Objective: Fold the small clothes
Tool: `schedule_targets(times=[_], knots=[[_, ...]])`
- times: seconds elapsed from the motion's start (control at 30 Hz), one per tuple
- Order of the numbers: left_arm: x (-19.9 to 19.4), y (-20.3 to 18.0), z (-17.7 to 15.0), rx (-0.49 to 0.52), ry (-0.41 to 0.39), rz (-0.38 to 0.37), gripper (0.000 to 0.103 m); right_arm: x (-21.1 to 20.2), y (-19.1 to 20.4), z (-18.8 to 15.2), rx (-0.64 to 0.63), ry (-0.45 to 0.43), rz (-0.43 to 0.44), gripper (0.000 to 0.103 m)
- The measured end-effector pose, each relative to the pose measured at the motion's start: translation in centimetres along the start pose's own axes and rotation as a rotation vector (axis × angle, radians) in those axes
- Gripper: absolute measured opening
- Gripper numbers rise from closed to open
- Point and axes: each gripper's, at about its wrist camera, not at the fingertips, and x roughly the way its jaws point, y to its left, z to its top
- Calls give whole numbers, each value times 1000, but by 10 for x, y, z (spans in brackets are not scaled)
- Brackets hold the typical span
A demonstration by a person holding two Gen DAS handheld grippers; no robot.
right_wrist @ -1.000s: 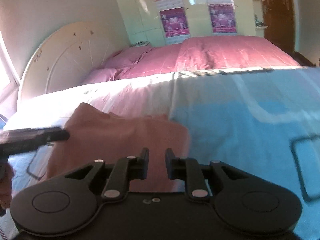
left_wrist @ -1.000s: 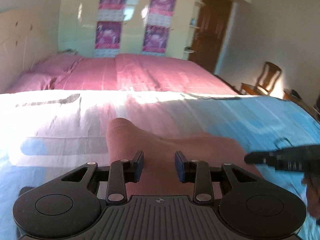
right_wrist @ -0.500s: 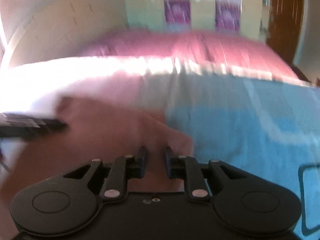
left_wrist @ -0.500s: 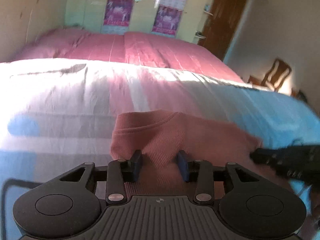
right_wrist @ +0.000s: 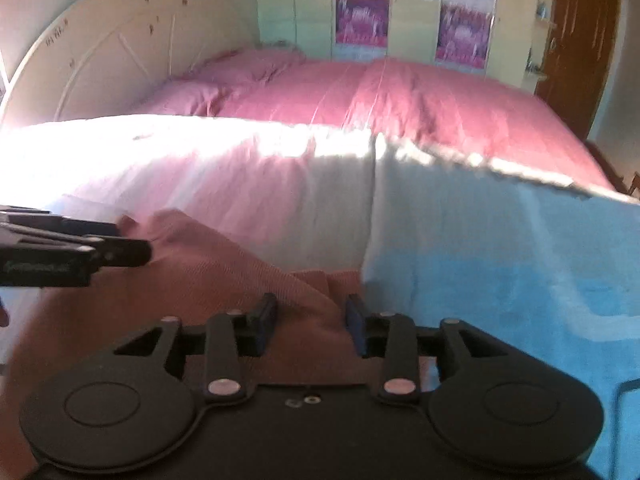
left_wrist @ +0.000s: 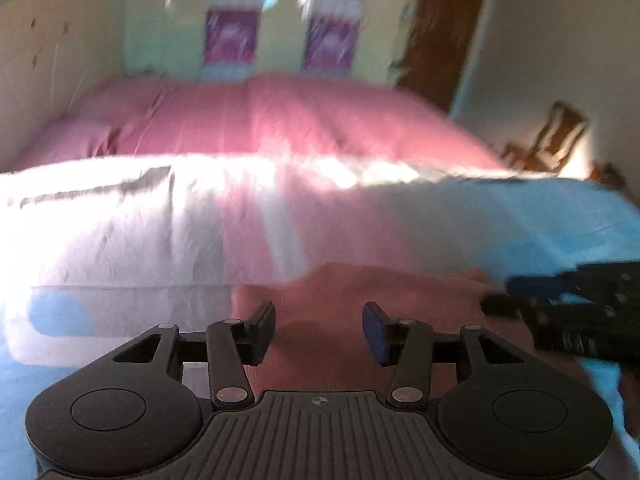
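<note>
Pink ribbed garment (left_wrist: 360, 312) lies flat on the near end of the bed (right_wrist: 500, 280), and both the left gripper (left_wrist: 319, 332) and right gripper (right_wrist: 311, 322) have just spread their jaws wide from a narrower gap, empty now, so this fold looks released.

Ribbed matt knit garment (right_wrist: 192, 280); matt black plastic gripper (left_wrist: 319, 330).

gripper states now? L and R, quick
Left gripper: open, jaws wide apart over the pink garment, holding nothing.
Right gripper: open, a fold of the garment lies between its jaws, not clamped.
</note>
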Motion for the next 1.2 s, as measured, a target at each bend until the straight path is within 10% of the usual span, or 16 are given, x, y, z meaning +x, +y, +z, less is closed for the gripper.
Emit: schedule_targets(times=[0.17,1.03,1.2], knots=[[-14,-23,-39,96,18,53,51,-31,14,-25,-70,-31,102,37],[-116,-69,-105,91,22,163,54,-99,35,-106,-119,32,64,39],[-119,-73,-134,117,93,194,68,-112,42,-132,-194,80,17,39]])
